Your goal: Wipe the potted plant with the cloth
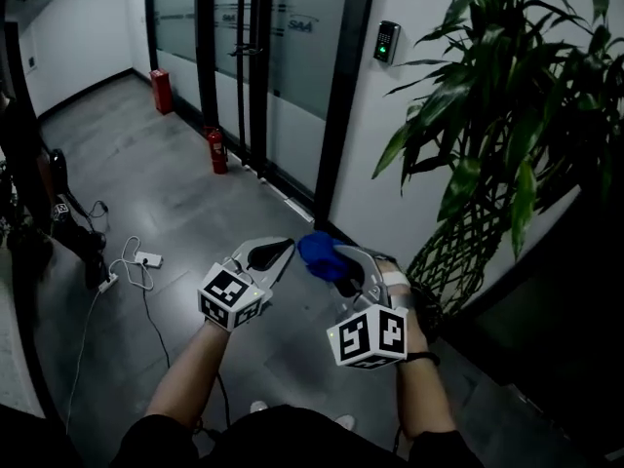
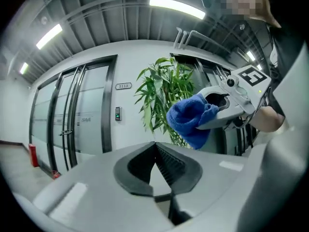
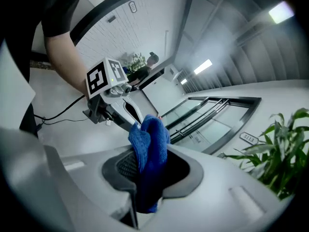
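The potted plant [image 1: 497,115] stands at the right against a white wall, with long green leaves and a woven trunk [image 1: 456,253]. My right gripper [image 1: 334,261] is shut on a bunched blue cloth [image 1: 317,253], held left of the trunk and apart from it. In the right gripper view the cloth [image 3: 149,151] fills the gap between the jaws. My left gripper [image 1: 283,249] is close beside it, shut with nothing in it, its jaws meeting at the tips [image 2: 155,144]. In the left gripper view the cloth [image 2: 189,120] hangs in front of the plant [image 2: 163,93].
Glass doors with dark frames [image 1: 249,66] line the corridor. A fire extinguisher [image 1: 216,151] and a red box [image 1: 161,91] stand at their foot. A power strip with cables [image 1: 148,258] lies on the grey floor at left. An access keypad [image 1: 387,41] is on the wall.
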The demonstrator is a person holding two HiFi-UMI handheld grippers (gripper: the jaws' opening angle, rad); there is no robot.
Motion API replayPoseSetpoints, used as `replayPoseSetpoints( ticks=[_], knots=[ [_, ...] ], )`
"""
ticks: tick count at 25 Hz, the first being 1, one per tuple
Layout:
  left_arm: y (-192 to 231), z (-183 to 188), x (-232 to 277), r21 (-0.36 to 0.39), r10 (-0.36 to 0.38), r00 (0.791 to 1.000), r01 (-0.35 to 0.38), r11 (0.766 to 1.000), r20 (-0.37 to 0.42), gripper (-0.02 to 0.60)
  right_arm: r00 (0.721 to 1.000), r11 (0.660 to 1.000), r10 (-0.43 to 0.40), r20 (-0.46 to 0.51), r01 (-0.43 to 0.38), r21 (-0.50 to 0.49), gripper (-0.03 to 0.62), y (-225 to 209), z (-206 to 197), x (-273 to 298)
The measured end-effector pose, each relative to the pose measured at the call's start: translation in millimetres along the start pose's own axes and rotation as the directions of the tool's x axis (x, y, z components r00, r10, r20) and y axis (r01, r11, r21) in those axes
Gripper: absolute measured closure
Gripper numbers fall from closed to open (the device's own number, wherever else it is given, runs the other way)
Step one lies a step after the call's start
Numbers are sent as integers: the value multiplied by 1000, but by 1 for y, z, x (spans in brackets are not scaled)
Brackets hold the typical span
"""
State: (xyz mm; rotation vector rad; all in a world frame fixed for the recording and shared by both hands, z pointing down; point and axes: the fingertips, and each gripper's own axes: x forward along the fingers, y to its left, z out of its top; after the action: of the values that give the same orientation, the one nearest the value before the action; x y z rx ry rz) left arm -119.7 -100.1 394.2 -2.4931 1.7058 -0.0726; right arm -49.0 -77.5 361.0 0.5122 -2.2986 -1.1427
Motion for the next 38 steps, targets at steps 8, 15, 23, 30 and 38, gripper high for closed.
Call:
replayPoseSetpoints(
  ticks=[8,15,23,30,38],
  knots=[
    [104,-23,-85,-21,134,991,-134,991,-7,575,998,999,37,58,-37,11,499,37,63,78],
    [156,-38,-58,-50,117,993,-116,992,13,575,997,996,-50,64,44,83,499,-12,58,146],
    [242,-41,12,22,96,995,-97,995,16,575,984,981,-106,141,80,177,499,-63,44,256],
    [271,-40,126,39,-37,998,34,999,59,575,983,974,-134,127,107,197,499,-98,6,287],
    [195,-41,276,21,-424,898,425,905,115,575,967,941,-256,5,249,228,499,-160,-15,268]
  ],
)
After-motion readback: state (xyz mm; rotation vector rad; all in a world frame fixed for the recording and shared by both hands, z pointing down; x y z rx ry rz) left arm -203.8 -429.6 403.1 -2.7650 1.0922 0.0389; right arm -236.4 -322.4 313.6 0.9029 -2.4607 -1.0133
